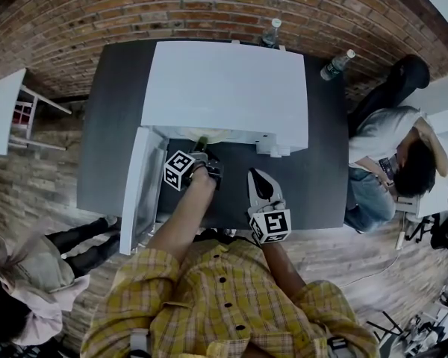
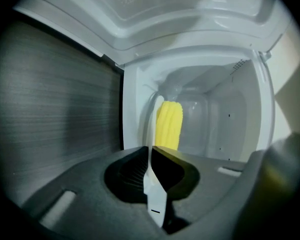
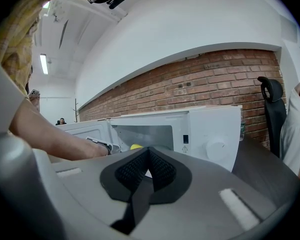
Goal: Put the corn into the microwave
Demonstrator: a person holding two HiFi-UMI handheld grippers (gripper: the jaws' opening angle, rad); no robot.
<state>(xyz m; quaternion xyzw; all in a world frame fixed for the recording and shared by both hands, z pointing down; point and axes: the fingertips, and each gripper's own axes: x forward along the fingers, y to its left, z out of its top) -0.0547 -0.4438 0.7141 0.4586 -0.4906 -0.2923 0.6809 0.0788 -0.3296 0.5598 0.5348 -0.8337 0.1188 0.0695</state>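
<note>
Placement is the step in hand. The left tool (image 2: 151, 151) is clenched on a thin pale strip at the base of the corn (image 2: 169, 126). The corn stands upright just beyond the tips, at the mouth of the microwave (image 1: 224, 88) cavity (image 2: 215, 119). The next move, as I judge it, calls for reaching deeper, lowering the corn to the cavity floor, then letting go and backing out.

The door (image 1: 138, 192) hangs open on the left, close by the forearm. The cavity's frame edge sits just left of the corn, and either could catch it.

The right tool (image 3: 149, 151) is closed on nothing, idle over the bench (image 1: 112, 125) in front. A bottle (image 1: 271, 32) and a second bottle (image 1: 336, 64) stand behind the microwave, and a seated person (image 1: 392, 155) is well apart to the right.
</note>
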